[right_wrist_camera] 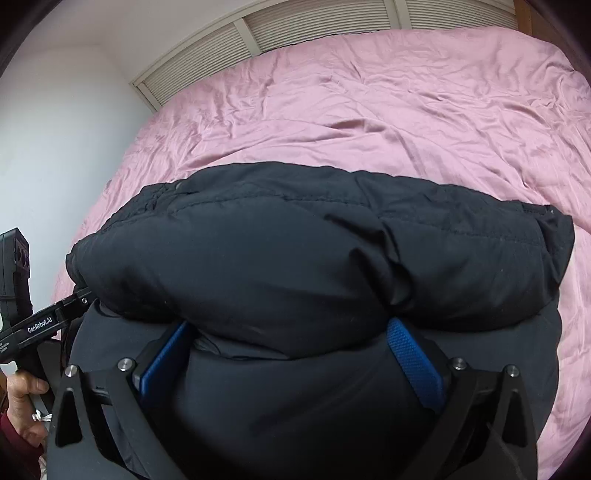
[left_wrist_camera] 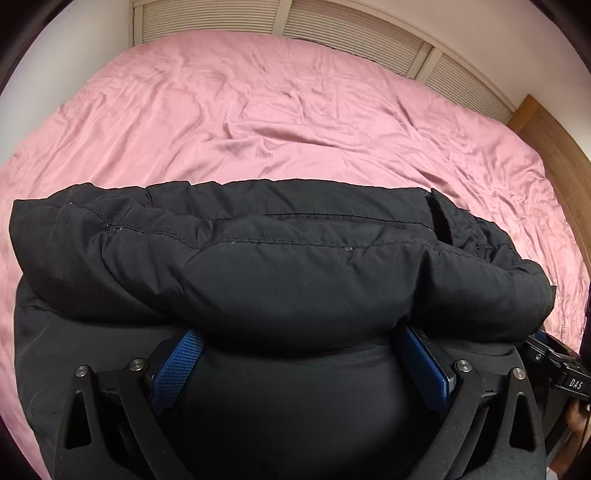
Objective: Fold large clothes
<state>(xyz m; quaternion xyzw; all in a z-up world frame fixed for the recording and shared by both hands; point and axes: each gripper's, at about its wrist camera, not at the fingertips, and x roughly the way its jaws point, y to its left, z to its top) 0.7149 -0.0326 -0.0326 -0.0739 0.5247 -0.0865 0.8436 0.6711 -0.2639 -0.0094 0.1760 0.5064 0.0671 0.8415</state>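
A black padded jacket lies folded in a thick bundle on the near part of the pink bed; it also shows in the right wrist view. My left gripper has its blue-padded jaws wide apart, with the jacket's bulk bulging between them and its fingertips hidden under the top fold. My right gripper stands the same way at the bundle's other side. Each gripper's body shows at the edge of the other's view: the right gripper, the left gripper.
The wrinkled pink bedsheet stretches beyond the jacket. Louvered panels line the far wall. A wooden headboard stands at the right. A white wall is at the left.
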